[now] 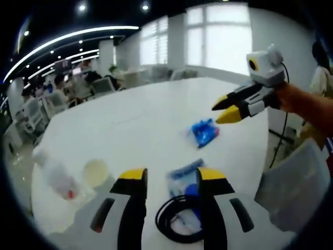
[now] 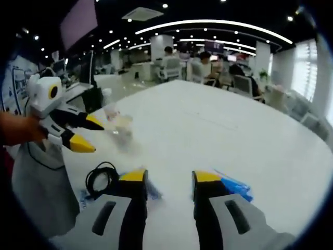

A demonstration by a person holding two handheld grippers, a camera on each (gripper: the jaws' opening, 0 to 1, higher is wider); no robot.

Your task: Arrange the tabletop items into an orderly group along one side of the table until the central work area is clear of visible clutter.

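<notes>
On the white table (image 1: 156,114) a crumpled blue packet (image 1: 204,132) lies near the middle. A blue-and-white packet (image 1: 183,173) and a coiled black cable (image 1: 177,221) lie near the front edge. A clear plastic bottle (image 1: 56,179) lies on its side at the left, beside a pale round cup (image 1: 95,172). My left gripper (image 1: 171,177) hovers open over the cable and the packet, holding nothing. My right gripper (image 1: 228,110) comes in from the right, open, above the crumpled packet. In the right gripper view my right gripper (image 2: 170,179) is open and empty, with the blue packet (image 2: 237,188) just to its right, the cable (image 2: 101,177) to its left, and the left gripper (image 2: 87,134) open beyond.
A grey chair back (image 1: 294,187) stands at the table's near edge, seen again as the chair back (image 2: 41,192). The bottle and cup (image 2: 117,125) sit near the left gripper. People sit at desks (image 2: 208,67) far behind the table. The table's far half is bare.
</notes>
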